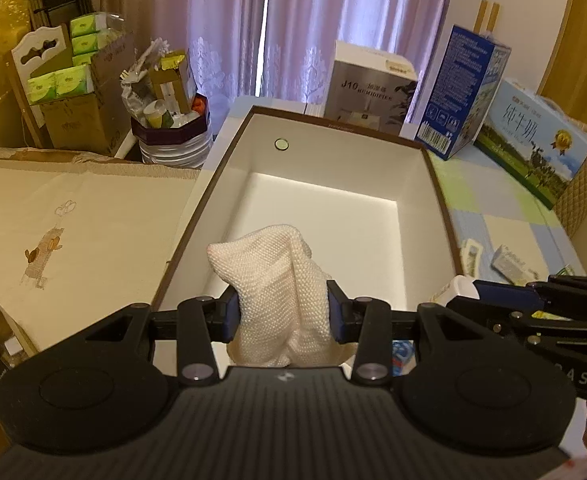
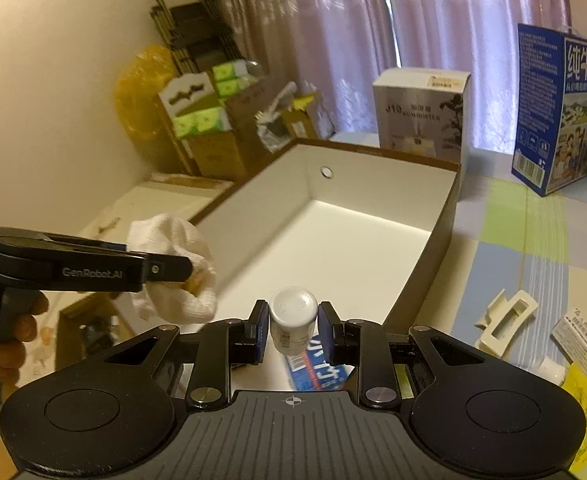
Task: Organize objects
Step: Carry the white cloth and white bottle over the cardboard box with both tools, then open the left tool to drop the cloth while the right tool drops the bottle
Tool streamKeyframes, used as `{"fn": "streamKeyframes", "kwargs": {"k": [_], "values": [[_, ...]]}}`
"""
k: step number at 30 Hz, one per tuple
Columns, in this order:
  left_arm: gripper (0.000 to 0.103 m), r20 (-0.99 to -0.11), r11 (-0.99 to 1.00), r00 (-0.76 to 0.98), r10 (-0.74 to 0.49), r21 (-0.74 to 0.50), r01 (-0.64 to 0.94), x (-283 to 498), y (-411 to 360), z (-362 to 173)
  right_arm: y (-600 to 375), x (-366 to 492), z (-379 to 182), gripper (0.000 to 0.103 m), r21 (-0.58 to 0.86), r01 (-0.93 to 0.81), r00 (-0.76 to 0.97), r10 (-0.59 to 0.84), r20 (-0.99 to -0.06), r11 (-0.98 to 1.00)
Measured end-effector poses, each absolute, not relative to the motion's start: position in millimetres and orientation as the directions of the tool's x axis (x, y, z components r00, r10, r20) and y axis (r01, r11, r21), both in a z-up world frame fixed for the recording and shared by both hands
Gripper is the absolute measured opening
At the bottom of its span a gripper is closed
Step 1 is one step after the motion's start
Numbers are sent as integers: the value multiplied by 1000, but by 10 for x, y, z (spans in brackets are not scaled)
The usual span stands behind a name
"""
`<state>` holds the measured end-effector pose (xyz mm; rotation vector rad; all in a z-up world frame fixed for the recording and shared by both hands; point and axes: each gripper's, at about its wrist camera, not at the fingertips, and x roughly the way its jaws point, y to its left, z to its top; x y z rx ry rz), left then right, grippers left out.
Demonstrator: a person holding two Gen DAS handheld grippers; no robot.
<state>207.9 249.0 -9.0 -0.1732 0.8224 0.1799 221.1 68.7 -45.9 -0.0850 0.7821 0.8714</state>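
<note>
An open white box (image 1: 333, 216) lies just ahead of and below both hand-held grippers, its long axis running away from them. The left hand-held gripper (image 1: 281, 316) is clamped on a white knitted cloth (image 1: 277, 280) over the box's near end. The right hand-held gripper (image 2: 289, 332), beside it, pinches a small white bottle (image 2: 292, 320) at the near rim.

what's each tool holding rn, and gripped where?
Left tool: white knit cloth, pinched across its bunched middle. Right tool: small white bottle, clamped on its sides just below the cap.
</note>
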Motion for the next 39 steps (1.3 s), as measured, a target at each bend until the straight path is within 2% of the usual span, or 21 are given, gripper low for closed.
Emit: {"fn": "streamKeyframes", "kwargs": {"k": [20,23,27,29,37,39], "values": [[40,-835,989,551,9,-75,-130,2907,2651,-698,1007,2635,-750,23,101,-684,438,518,-735,722],[48,-845,992,535,-1,-67,-104,2961,2629,-746,1030,2665,-772,23,90,-683,439,505,-743,725],[54,-843,995,538,3,-52,-87,2979,2622,-748,1038,2686,-779,24,81,-678,444,495,-747,730],[65,-840,995,542,8,-48,-89,2983,2633,-730,1040,2698,-777,24,81,-675,446,493,-747,733],[70,-837,993,546,35,-31,-112,2984,2716,-664,1067,2768,-767,24,78,-660,449,475,-757,747],[72,-836,993,547,38,-31,-117,2964,2732,-646,1066,2766,-761,27,78,-661,448,476,-757,746]]}}
